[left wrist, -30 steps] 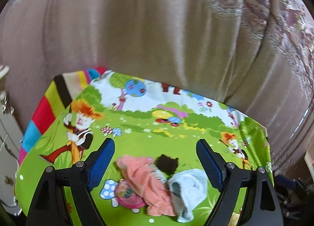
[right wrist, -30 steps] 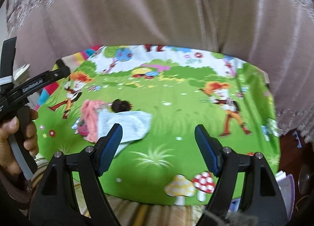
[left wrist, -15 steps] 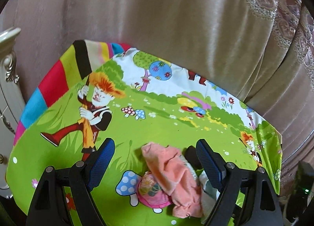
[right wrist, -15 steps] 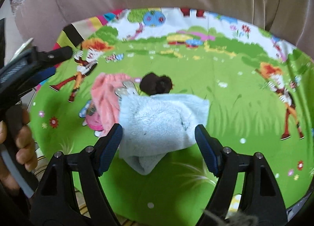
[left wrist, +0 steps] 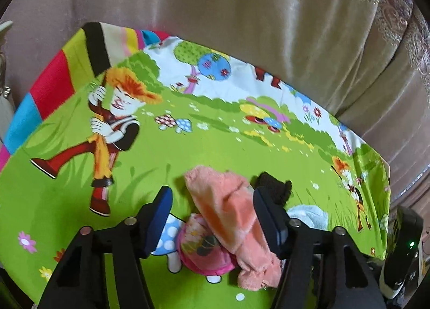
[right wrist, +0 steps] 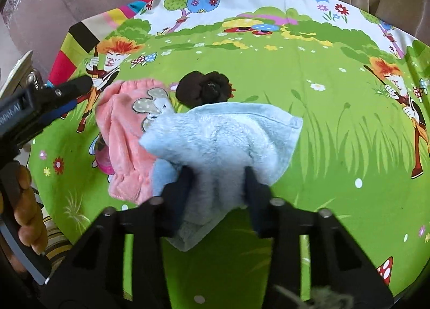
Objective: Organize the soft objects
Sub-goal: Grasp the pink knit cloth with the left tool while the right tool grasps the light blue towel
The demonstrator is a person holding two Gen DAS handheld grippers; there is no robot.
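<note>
grasp step: right gripper (right wrist: 217,182) pinches the blue towel (right wrist: 223,134); left gripper (left wrist: 212,212) spread astride the pink cloth (left wrist: 228,209); next, lifting clear.

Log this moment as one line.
left gripper: open, straddling pink towel | right gripper: closing on blue towel | dark scrunchie: untouched

bright even daylight, soft shadows, fisheye-warped edges, slight blur.
</note>
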